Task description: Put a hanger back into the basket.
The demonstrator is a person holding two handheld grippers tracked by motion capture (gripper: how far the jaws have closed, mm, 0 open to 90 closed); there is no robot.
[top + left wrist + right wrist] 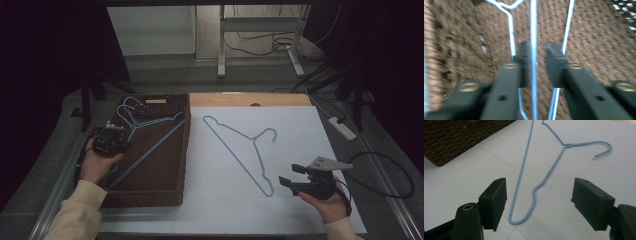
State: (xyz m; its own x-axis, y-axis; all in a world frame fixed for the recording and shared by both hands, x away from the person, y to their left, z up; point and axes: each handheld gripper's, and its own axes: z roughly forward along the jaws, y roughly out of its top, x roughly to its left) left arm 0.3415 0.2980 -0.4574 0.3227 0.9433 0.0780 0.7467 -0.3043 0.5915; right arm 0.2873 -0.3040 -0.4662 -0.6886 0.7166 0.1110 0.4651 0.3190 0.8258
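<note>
Left claw (116, 131) is held in the left hand (95, 164) at the left of the scene, forearm in a cream sleeve (77, 210) entering from the near edge. Its jaws stand a narrow gap apart, pointing down and away. Right claw (292, 176) is held in the right hand (327, 200) at near right, jaws spread wide, pointing left, grey plate on top.

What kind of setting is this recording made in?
Probably a lab or workshop set up for recording: a white table, loose cables on the floor, a power strip, and dark curtains around the table.
</note>
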